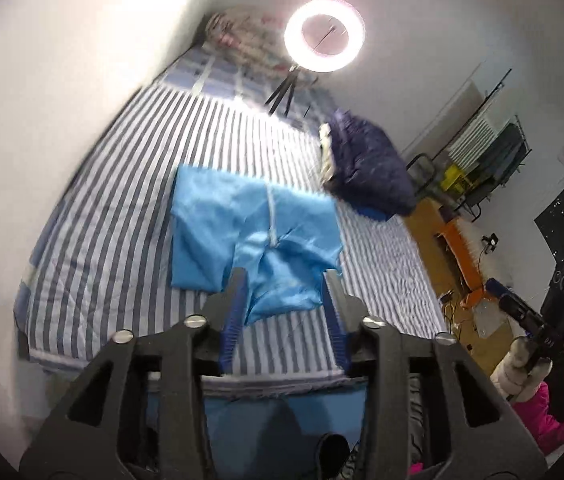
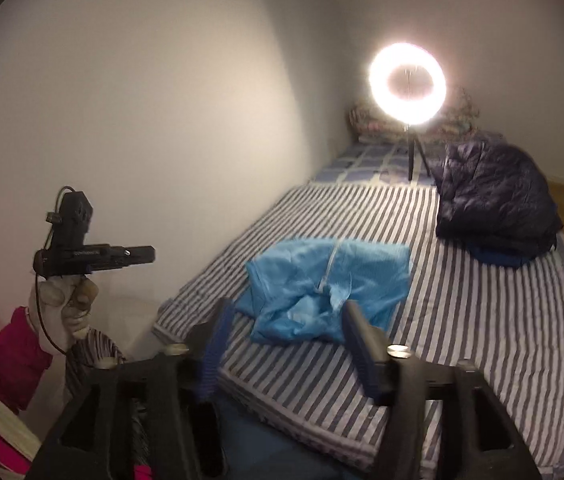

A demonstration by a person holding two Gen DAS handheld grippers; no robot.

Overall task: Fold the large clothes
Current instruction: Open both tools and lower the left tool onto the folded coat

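No words or labels can be read anywhere — the small white print on the side of the left gripper, seen from the right wrist camera, is too blurry.

The light blue garment (image 1: 256, 240) lies on the striped bed (image 1: 114, 216), partly folded, with a pale zipper line down its middle. It sits near the middle of the bed, closer to the near end.

The left gripper (image 1: 284, 280) hangs above the bed with its blue-padded fingers (image 1: 236, 308) partway apart. Nothing is between them; the garment is only seen past them. The right gripper (image 2: 288, 316) hangs above the bed too, with its jaws spread wider, and it holds nothing.

A gloved hand (image 2: 64, 308) with a pink sleeve (image 2: 6, 364) holds the left gripper up beside the white wall.

A dark blue puffy jacket (image 2: 494, 196) sits piled at the far right side of the bed, well apart from the garment. A glowing ring light (image 2: 408, 84) stands on a small tripod behind it, near flowery bedding (image 1: 238, 36) at the far end.
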